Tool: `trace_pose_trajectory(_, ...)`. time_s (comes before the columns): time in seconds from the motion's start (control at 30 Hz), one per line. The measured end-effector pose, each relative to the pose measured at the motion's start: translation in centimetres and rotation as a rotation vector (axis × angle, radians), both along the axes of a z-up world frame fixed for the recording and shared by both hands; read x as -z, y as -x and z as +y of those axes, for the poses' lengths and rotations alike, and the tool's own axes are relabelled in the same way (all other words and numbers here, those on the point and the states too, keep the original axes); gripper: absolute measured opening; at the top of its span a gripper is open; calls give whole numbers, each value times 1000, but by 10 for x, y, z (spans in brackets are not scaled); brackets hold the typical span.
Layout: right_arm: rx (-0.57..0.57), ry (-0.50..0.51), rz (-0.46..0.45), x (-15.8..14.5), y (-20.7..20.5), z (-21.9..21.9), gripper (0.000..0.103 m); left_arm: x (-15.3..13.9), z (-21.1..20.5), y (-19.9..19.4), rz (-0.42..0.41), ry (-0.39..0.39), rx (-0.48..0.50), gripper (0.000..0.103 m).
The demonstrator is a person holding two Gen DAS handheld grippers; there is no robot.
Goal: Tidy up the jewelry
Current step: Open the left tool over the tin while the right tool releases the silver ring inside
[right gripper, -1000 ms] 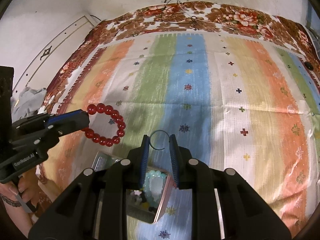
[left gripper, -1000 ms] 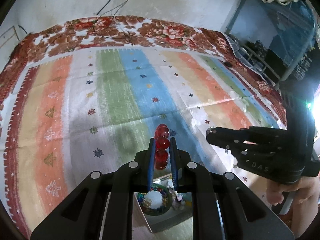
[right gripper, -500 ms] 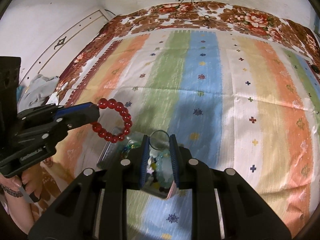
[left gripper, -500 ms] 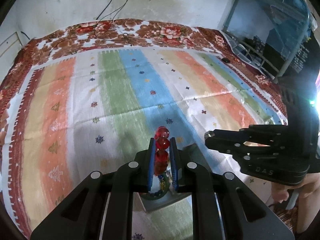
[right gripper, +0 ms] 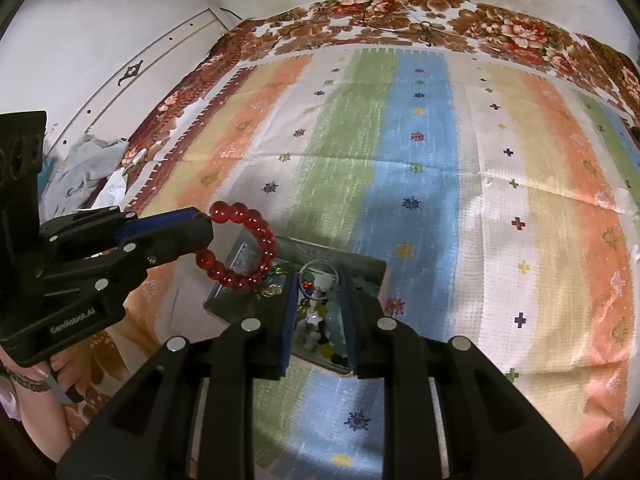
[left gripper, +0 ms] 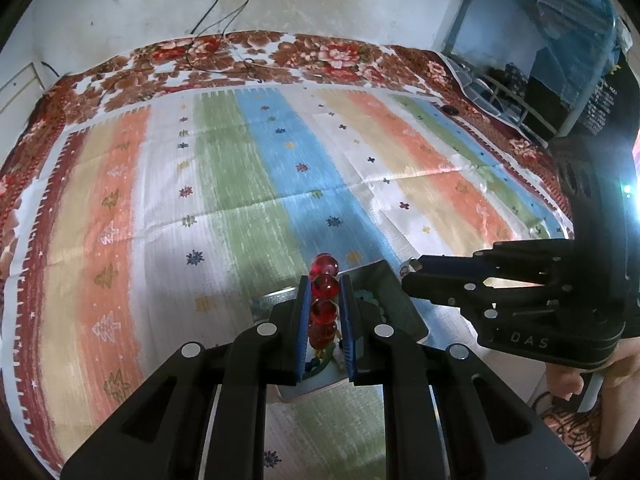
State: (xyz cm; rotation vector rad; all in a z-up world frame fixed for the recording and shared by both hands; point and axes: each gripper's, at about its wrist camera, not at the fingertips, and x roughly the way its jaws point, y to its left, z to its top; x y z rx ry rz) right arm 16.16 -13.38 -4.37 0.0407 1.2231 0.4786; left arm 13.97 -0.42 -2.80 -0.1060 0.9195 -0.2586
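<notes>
My left gripper (left gripper: 325,284) is shut on a red bead bracelet (left gripper: 323,300); in the right wrist view the bracelet (right gripper: 240,246) hangs as a ring from the left gripper (right gripper: 206,226) over the left edge of a grey metal jewelry box (right gripper: 352,258). The box holds several mixed beads and trinkets (right gripper: 316,320). My right gripper (right gripper: 319,280) is shut on a thin silver ring (right gripper: 316,266) just above the box. The box (left gripper: 394,300) also shows under both grippers in the left wrist view, where the right gripper (left gripper: 412,272) is at right.
The box lies on a striped cloth (right gripper: 420,168) over a floral bedspread (right gripper: 400,16). Cables (left gripper: 236,56) lie at the far edge by the wall. A blue shelf (left gripper: 540,60) stands at right, crumpled clothes (right gripper: 88,172) at left.
Both grippers have pulled back toward me and lowered over the box, each still holding its piece. The box has come into fuller view beneath them.
</notes>
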Motion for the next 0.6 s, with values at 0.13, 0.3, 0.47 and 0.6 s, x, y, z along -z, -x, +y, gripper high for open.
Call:
trace_pose_trajectory(0.13, -4, 4, 10, 2, -1, 2, 22, 3, -1, 0, 9, -3, 2, 14)
trace_pose_trajectory(0.3, -5, 0, 8, 2, -2, 1, 60, 2, 1, 0, 1, -3, 0, 28)
trace_pose_trajectory(0.47, -14, -8, 6, 0, 0, 1, 61, 2, 7, 0, 5, -5, -17, 38)
trace_pose_trajectory(0.6, -8, -9, -5, -2, 4, -2, 65, 1, 5, 5, -7, -14, -1, 53)
